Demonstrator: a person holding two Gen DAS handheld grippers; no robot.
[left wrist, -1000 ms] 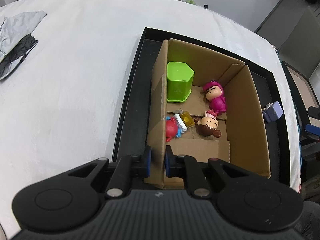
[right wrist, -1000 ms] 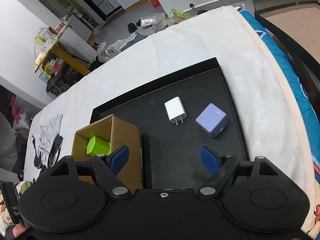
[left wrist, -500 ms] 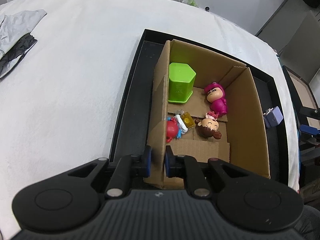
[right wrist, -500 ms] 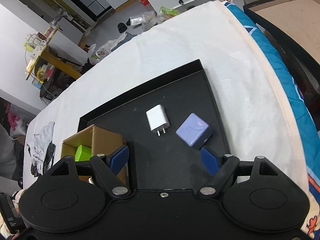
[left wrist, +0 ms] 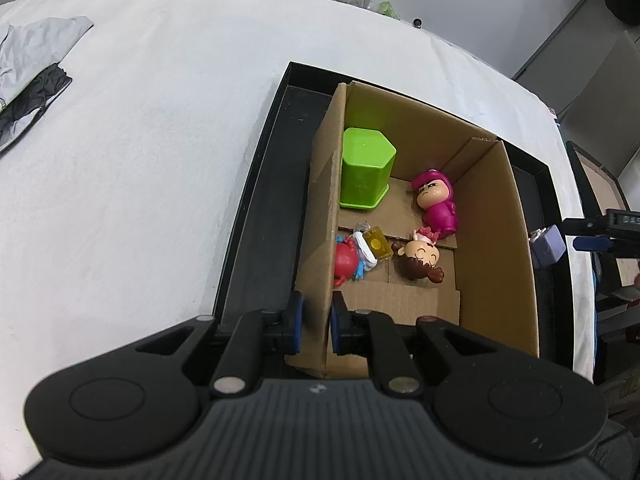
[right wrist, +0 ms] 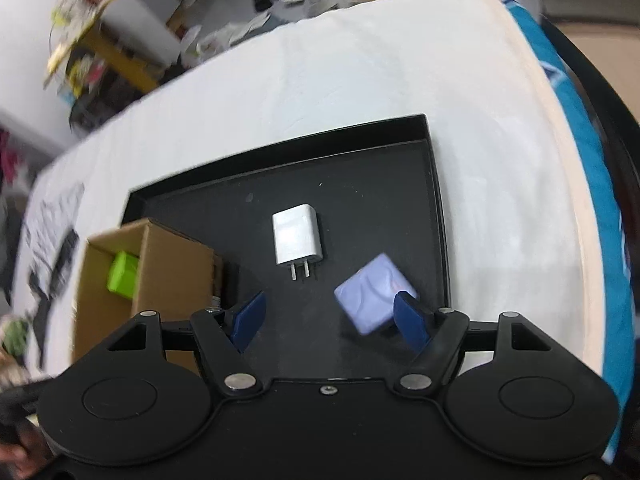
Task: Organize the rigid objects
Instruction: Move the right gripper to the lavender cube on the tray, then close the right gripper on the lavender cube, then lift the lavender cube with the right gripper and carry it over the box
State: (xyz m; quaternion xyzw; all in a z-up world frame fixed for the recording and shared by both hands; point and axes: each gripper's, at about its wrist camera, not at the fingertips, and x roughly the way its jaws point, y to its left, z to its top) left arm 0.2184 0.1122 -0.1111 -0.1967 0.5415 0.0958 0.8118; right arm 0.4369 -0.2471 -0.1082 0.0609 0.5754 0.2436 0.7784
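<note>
A: Right wrist view: the right gripper point(right wrist: 329, 322) is spread wide over the black tray point(right wrist: 434, 184). The lavender cube point(right wrist: 374, 293) lies between the fingers, off-centre, touching or nearly touching the right-hand pad. It sits rotated, one corner toward the camera, so the pads face edges rather than flat sides.

B: Second item?

A: The white charger point(right wrist: 297, 239) lies just beyond, prongs pointing back at the gripper, long axis along the fingers. Both are nearer the right gripper.

B: Left side?

A: The left gripper point(left wrist: 316, 322) is clamped on the near wall of the cardboard box point(left wrist: 496, 216), steadying it.

B: Box contents?

A: Green hexagonal container point(left wrist: 366, 168), pink figurine point(left wrist: 436, 204), brown-haired figurine point(left wrist: 416, 264), red figurine point(left wrist: 348, 260) and a small yellow piece point(left wrist: 376, 243). Judgement: centre and square up on the cube before closing.
</note>
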